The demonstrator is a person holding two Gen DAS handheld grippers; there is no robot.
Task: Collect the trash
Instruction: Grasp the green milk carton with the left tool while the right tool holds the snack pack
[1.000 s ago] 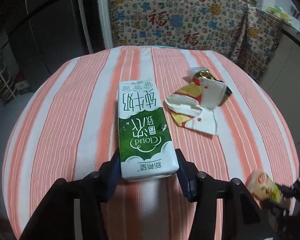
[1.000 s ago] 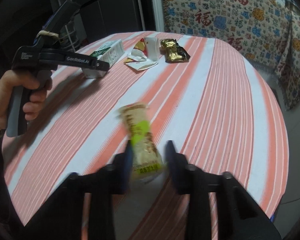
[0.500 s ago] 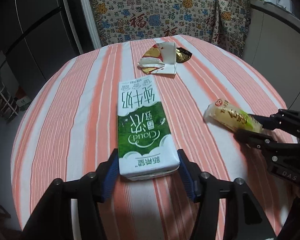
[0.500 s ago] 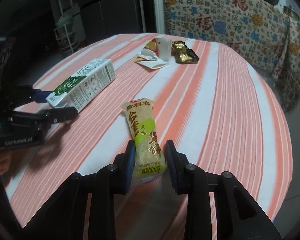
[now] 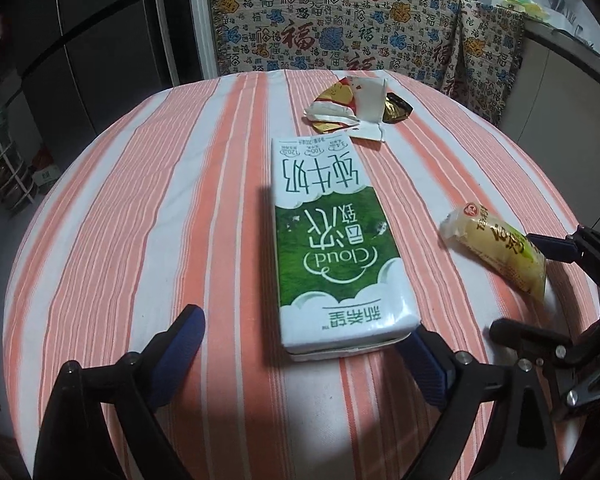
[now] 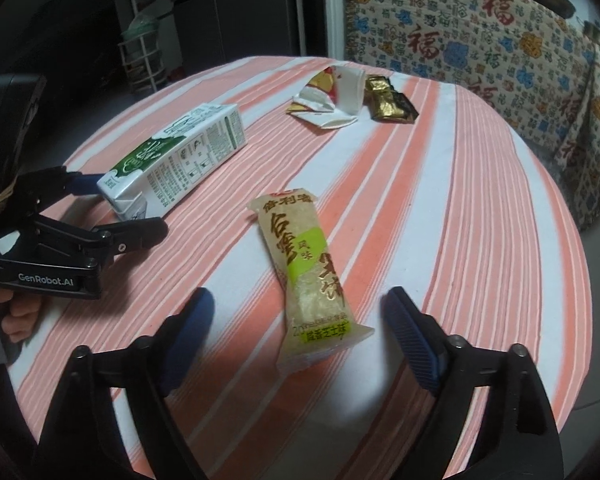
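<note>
A green and white milk carton [image 5: 332, 236] lies flat on the striped table; it also shows in the right wrist view [image 6: 180, 156]. My left gripper [image 5: 304, 340] is open, its fingers either side of the carton's near end, the right finger close to it. A yellow snack packet [image 6: 308, 272] lies on the table between the open fingers of my right gripper [image 6: 300, 320]; it also shows in the left wrist view [image 5: 496, 252]. Torn white and red wrappers [image 5: 348, 108] and a gold wrapper [image 5: 396, 108] lie further back.
The round table [image 5: 140, 208] has an orange and white striped cloth. A chair with a patterned cover [image 5: 340, 28] stands behind it. A dark fridge [image 5: 80, 40] and a wire rack [image 5: 4, 160] are at the left.
Both grippers have opened. The left has let go of the milk carton and the right has let go of the snack packet; both things now lie on the table.
</note>
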